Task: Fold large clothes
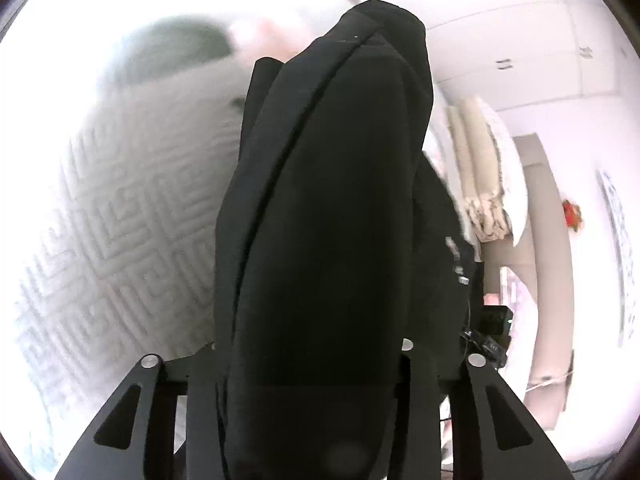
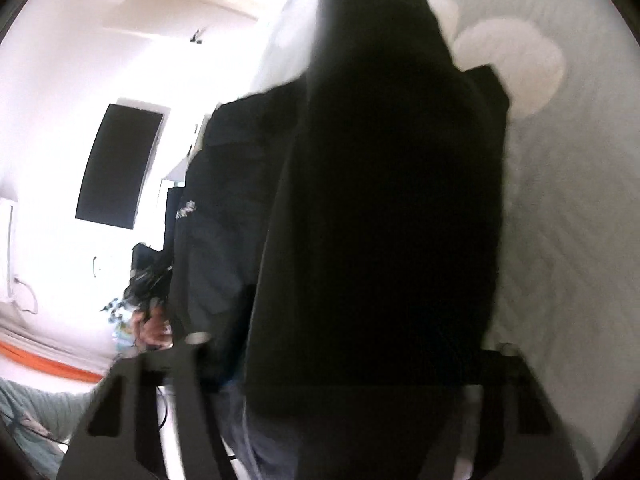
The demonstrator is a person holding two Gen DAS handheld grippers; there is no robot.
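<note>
A black garment [image 1: 320, 220] is draped over the left gripper [image 1: 316, 360], filling that view from 6 to 12 o'clock above a white quilted bed [image 1: 120, 208]. The same garment [image 2: 380, 220] covers the right gripper [image 2: 352, 360]. With the fingertips hidden, it cannot be told whether either gripper is spread or pinching the cloth.

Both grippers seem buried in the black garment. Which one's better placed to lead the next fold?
Left, marginally. The black garment hangs in sharp view at the left gripper, seam visible over the quilted bed. The right gripper view is blurred, mostly blocked.
</note>
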